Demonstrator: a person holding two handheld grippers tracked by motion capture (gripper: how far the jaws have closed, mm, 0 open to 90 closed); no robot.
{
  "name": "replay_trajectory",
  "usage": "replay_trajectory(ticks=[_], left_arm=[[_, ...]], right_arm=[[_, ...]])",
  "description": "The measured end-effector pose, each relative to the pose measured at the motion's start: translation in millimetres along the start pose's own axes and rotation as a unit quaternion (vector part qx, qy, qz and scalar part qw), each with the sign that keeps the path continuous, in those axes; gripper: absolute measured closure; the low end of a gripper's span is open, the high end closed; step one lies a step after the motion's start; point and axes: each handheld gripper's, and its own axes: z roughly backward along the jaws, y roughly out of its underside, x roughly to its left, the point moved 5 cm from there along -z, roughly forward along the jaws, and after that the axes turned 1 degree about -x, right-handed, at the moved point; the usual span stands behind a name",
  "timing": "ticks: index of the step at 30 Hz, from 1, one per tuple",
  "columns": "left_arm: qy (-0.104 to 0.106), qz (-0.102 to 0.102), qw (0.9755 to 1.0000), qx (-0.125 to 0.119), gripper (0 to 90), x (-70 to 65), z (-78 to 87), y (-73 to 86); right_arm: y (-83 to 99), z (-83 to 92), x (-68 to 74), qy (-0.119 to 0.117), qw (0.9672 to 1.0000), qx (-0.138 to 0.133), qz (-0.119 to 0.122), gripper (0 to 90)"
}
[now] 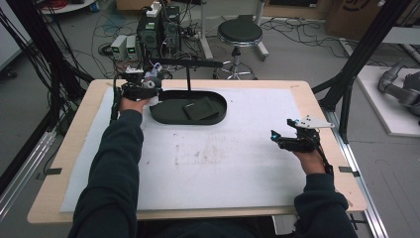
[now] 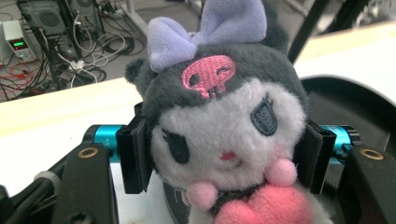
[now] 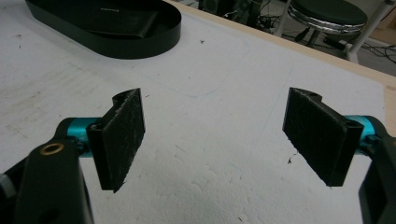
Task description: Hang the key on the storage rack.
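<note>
My left tool (image 2: 224,154) pinches a plush (image 2: 219,126) by its head at the far left of the worktop (image 1: 223,163), beside the black tray (image 1: 166,116). It looks soft, light and squashy; the head sides grip fine. My right tool (image 3: 215,135) is spread, empty, near right.

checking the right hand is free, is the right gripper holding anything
No, the right gripper has its jaws wide apart with just the white table cover between them.
</note>
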Motion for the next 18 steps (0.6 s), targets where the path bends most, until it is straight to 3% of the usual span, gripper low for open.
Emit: replay_trajectory(ticks=[6, 9, 12, 18], left_arm=[[-0.015, -0.003, 0.9999, 0.0, 32.2, -4.1, -5.5, 1.1], [0.006, 0.01, 0.9999, 0.001, 26.0, -2.8, -7.8, 3.5], [0.014, 0.026, 0.9996, 0.004, 21.6, 0.0, -8.4, 6.1], [0.029, 0.041, 0.9986, -0.016, 21.4, 6.4, 6.6, 11.5]], right_arm=[[-0.4, 0.5, 0.5, -0.001, 1.0, -0.002, 0.0, 21.4], [-0.4, 0.8, -0.4, 0.0, 1.0, -0.003, 0.002, 21.4], [-0.4, 1.0, -0.4, -0.002, 1.0, -0.003, 0.001, 21.5], [-0.2, 1.2, -0.4, -0.003, 1.0, -0.003, 0.0, 21.4]])
